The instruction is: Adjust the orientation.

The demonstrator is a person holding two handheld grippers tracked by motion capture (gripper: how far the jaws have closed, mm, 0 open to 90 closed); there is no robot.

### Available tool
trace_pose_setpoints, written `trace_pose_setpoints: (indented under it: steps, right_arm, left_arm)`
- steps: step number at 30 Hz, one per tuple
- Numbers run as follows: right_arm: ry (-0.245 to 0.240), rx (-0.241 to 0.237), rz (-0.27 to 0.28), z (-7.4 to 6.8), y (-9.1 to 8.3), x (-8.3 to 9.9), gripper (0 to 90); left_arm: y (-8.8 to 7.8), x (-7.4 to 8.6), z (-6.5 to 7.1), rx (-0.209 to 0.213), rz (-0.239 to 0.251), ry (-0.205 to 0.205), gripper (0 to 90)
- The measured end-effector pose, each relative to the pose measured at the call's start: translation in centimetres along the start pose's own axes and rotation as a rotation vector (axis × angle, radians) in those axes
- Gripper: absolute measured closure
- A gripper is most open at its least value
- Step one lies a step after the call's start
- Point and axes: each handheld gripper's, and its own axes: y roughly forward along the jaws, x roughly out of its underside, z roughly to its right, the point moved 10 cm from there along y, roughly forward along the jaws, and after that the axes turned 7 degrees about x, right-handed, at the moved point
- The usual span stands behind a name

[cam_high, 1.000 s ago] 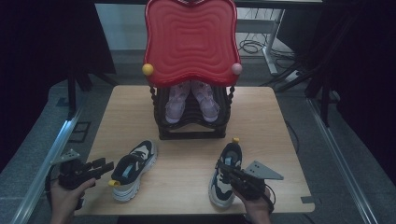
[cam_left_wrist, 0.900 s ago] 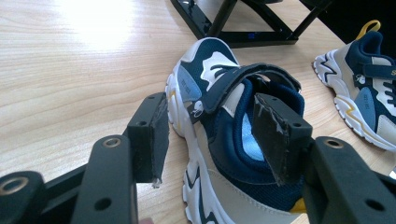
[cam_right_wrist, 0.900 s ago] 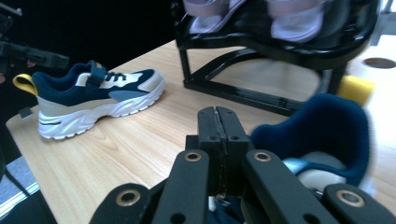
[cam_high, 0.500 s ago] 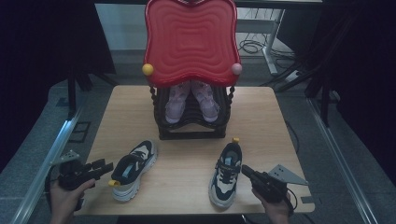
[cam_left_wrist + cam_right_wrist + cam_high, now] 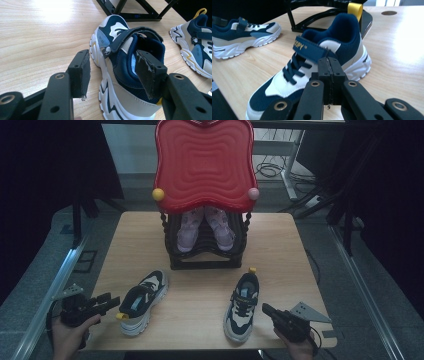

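Two navy, white and beige strap sneakers lie on the wooden table (image 5: 285, 250). The left sneaker (image 5: 142, 301) (image 5: 110, 30) has its heel toward my left gripper (image 5: 107, 301) (image 5: 113, 62). That gripper is open, with one jaw beside the heel and the other over the shoe's opening; the pads do not press on it. The right sneaker (image 5: 242, 306) (image 5: 342, 37) has a yellow heel loop. My right gripper (image 5: 267, 310) (image 5: 329, 67) is shut with nothing in it, just right of this sneaker's toe end and pointing at its side.
A black shoe rack (image 5: 205, 255) with a red wavy top (image 5: 205, 162) stands at the table's back middle, holding a pair of pink shoes (image 5: 205, 227). The table's front edge runs close below both grippers. Cables lie on the floor behind.
My right gripper has moved right and down, from over the right sneaker to beside it near the front edge. The left gripper and both sneakers have stayed put.
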Motion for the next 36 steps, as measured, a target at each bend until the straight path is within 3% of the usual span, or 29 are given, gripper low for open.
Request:
trace_pose_setpoints:
  steps: [5, 10, 19, 36]
  right_arm:
    - [0.002, -0.030, -0.044, -1.2, 0.5, 1.7, 89.8]
    - [-0.028, -0.061, -0.091, -2.9, 1.2, 3.2, 89.7]
    - [-0.022, -0.059, -0.113, -2.3, 0.8, 3.9, 89.7]
    - [-0.068, -0.084, -0.125, -3.8, 1.6, 4.1, 89.7]
  left_arm:
    - [0.1, 0.1, -0.2, -0.002, -0.004, -0.001, 45.9]
    - [-0.1, 0.0, -0.2, -0.002, 0.002, 0.000, 45.9]
    - [0.2, 0.1, -0.1, 0.000, -0.005, -0.004, 45.9]
    - [0.4, 0.4, -0.4, -0.001, -0.015, -0.009, 45.9]
